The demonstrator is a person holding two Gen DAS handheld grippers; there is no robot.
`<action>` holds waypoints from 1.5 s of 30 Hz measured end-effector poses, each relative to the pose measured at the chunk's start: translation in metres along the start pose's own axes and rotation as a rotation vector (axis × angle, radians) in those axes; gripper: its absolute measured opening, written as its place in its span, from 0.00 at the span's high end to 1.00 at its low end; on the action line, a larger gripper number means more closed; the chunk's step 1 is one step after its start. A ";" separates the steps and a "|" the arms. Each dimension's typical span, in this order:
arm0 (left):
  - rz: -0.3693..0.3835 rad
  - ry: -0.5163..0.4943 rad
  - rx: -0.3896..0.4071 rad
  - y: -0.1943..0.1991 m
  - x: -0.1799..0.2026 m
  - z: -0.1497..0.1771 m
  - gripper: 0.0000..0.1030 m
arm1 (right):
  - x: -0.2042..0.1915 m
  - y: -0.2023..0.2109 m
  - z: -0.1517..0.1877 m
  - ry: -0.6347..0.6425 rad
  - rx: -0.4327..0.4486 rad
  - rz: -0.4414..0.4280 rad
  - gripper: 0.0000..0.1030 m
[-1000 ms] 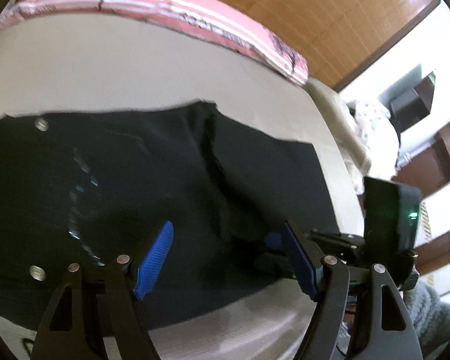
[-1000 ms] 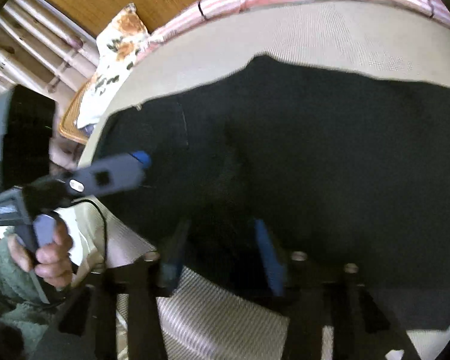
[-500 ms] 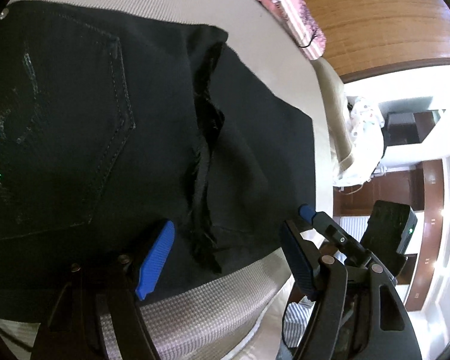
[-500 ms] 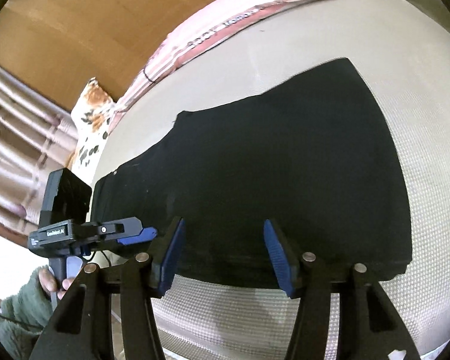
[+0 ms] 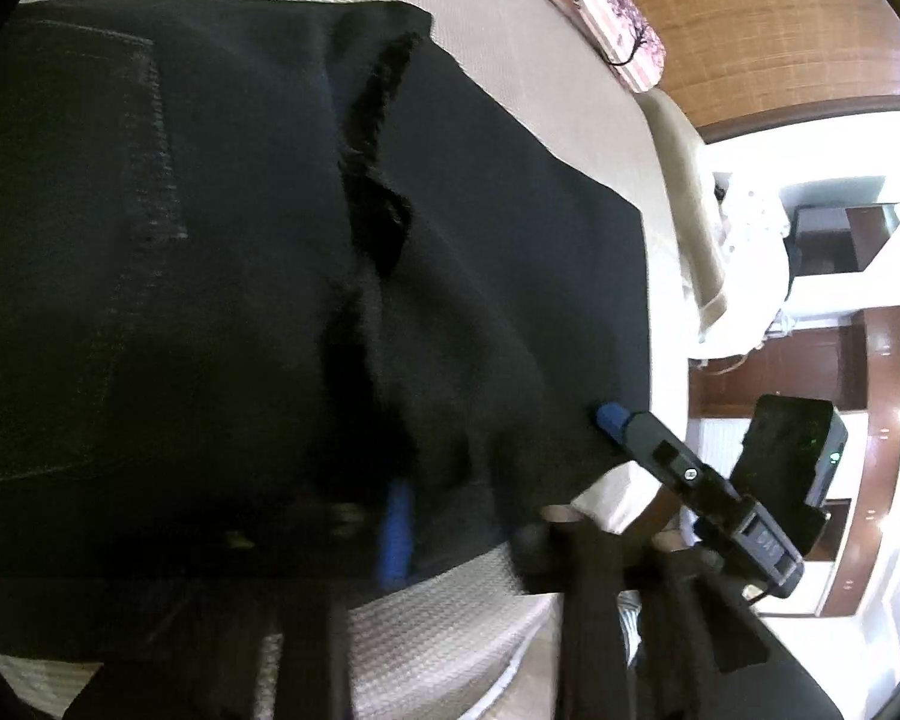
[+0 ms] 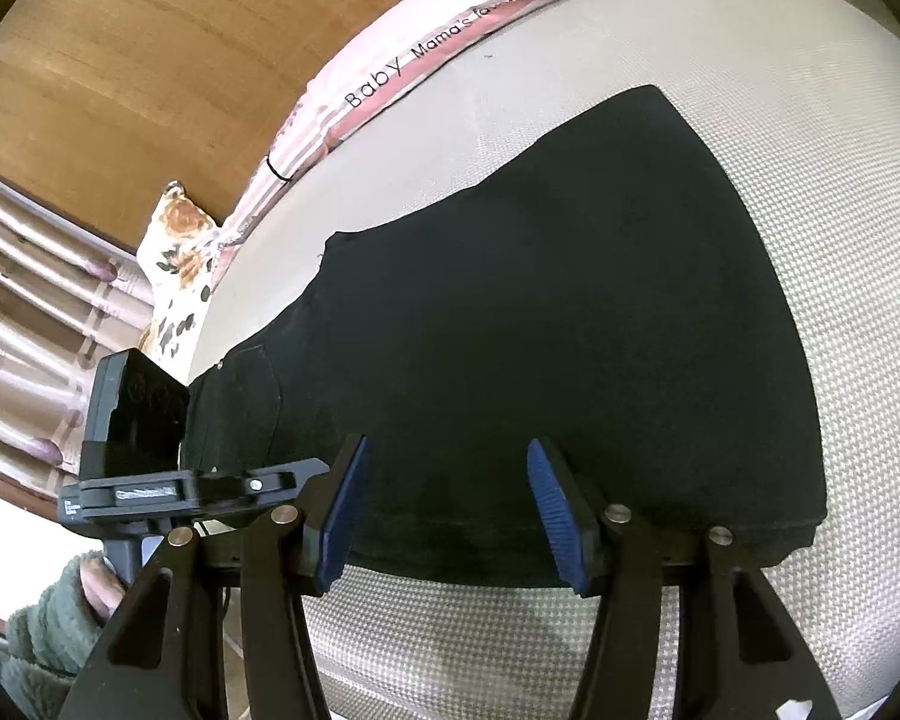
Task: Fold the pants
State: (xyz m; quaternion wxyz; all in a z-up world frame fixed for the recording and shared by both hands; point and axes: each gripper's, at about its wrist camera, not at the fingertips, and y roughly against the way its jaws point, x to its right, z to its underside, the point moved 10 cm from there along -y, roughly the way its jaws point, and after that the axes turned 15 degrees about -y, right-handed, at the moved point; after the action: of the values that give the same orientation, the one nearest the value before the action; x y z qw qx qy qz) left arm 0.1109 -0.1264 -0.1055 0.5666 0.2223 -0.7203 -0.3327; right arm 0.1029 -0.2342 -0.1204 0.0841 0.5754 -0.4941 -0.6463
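Black pants (image 6: 540, 324) lie flat on a beige woven surface (image 6: 798, 132), legs folded onto each other. In the left wrist view the pants (image 5: 210, 276) fill the frame, with a back pocket at the left and a frayed seam down the middle. My left gripper (image 5: 450, 528) is low over the near edge, blurred; one blue pad (image 5: 395, 534) shows and the other is hidden. My right gripper (image 6: 444, 516) is open and empty just above the near edge of the pants. It also shows in the left wrist view (image 5: 678, 462).
A pink striped blanket (image 6: 426, 66) lies along the far edge of the surface. A floral pillow (image 6: 174, 264) sits at the far left. A wooden wall (image 6: 150, 60) stands behind. The left gripper's body (image 6: 150, 456) is at the right gripper's left.
My left gripper has dropped closer to the pants' near edge and blurred. My right gripper has edged nearer the pants, still open.
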 end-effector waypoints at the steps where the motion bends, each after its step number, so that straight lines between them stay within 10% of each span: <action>1: 0.006 0.003 0.007 0.002 -0.001 0.000 0.92 | 0.000 0.001 0.000 0.001 0.001 0.000 0.49; 13: -0.029 -0.020 -0.008 0.001 -0.011 0.020 0.93 | 0.012 -0.002 0.005 0.025 -0.003 0.053 0.51; 24: -0.257 -0.279 0.119 0.044 0.012 -0.016 0.57 | -0.007 0.002 -0.002 0.117 0.018 0.094 0.49; 34: -0.171 -0.319 0.086 -0.006 0.002 -0.060 0.57 | -0.032 -0.023 0.025 0.220 -0.062 0.067 0.49; 45: -0.118 -0.245 0.113 -0.006 -0.034 -0.080 0.84 | -0.078 -0.061 0.085 0.363 -0.206 -0.055 0.49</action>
State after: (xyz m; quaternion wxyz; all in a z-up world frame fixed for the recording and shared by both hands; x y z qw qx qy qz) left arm 0.1961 -0.1248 -0.1221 0.4406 0.2537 -0.7873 -0.3489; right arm 0.0861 -0.1046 -0.1265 0.2122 0.6841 -0.3862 -0.5813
